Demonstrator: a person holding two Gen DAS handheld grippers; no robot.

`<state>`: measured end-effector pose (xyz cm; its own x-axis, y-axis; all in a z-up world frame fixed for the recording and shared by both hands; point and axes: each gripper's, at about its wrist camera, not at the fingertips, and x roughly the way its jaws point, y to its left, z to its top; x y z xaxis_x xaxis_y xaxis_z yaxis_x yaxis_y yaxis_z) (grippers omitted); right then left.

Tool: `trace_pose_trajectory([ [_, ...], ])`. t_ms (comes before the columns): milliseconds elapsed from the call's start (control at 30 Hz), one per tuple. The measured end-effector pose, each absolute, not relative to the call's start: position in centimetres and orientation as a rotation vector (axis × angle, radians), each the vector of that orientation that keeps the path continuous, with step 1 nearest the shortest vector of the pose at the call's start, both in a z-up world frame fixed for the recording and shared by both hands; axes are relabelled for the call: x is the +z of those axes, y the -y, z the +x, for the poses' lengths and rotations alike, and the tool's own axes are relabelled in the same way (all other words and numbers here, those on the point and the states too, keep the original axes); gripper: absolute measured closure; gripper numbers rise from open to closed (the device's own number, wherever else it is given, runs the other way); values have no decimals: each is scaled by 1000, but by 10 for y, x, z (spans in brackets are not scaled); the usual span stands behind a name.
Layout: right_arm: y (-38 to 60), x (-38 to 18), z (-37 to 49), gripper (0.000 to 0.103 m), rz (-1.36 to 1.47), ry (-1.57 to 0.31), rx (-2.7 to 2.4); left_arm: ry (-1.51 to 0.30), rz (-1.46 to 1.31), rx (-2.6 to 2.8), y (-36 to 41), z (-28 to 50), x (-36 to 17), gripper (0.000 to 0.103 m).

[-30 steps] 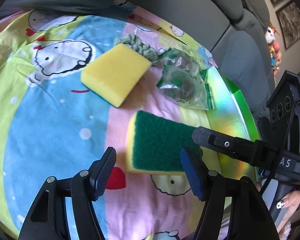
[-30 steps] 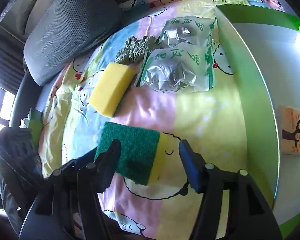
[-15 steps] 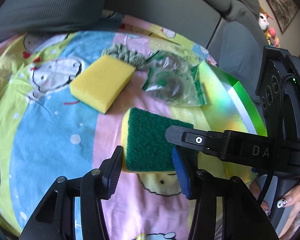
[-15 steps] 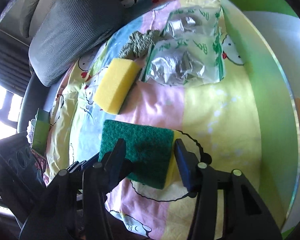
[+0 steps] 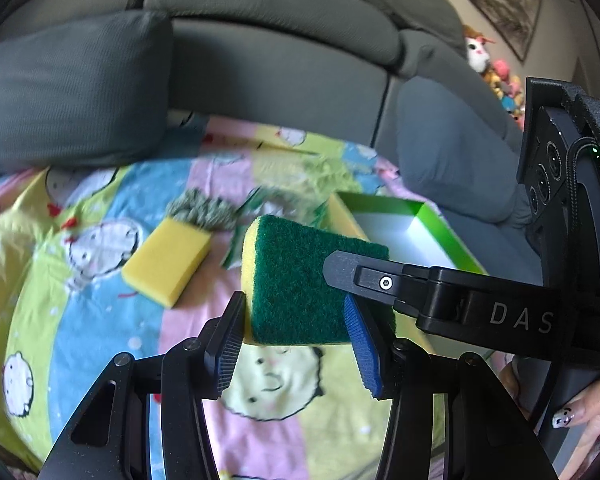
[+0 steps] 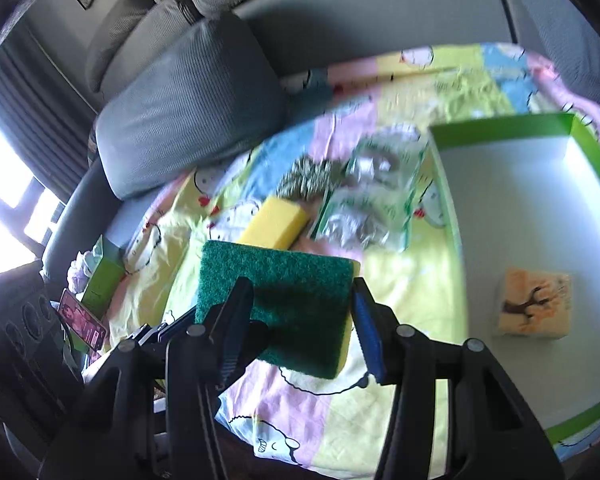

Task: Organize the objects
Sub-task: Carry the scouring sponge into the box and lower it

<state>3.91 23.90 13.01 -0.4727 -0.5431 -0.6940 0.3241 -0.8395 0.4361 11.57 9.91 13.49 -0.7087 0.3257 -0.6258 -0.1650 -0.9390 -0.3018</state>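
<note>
Inside box [image 6: 512, 216], only right view: orange packet [image 6: 534, 302].

Cartoon-print sheet [image 6: 388, 408] under yellow sponge [image 6: 274, 222], foil packets [image 6: 364, 216], green-rimmed box [image 6: 512, 126].

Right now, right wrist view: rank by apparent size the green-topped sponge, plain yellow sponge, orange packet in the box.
1. green-topped sponge, though it sits nearest the camera, which inflates it.
2-3. plain yellow sponge and orange packet look alike; not ranking them.

Green-topped yellow sponge [image 5: 300, 280]; plain yellow sponge [image 5: 166, 266]; pastel-striped cartoon bedsheet [image 5: 80, 320]; green-rimmed white box [image 6: 520, 208]; grey cushion [image 6: 188, 112].
</note>
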Motion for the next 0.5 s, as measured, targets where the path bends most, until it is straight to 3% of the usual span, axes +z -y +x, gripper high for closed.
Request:
trace_pose_trajectory([
  [500,-308,160,53,53,1055,418,-2487,220,-903,2593,-166,106,159,52],
])
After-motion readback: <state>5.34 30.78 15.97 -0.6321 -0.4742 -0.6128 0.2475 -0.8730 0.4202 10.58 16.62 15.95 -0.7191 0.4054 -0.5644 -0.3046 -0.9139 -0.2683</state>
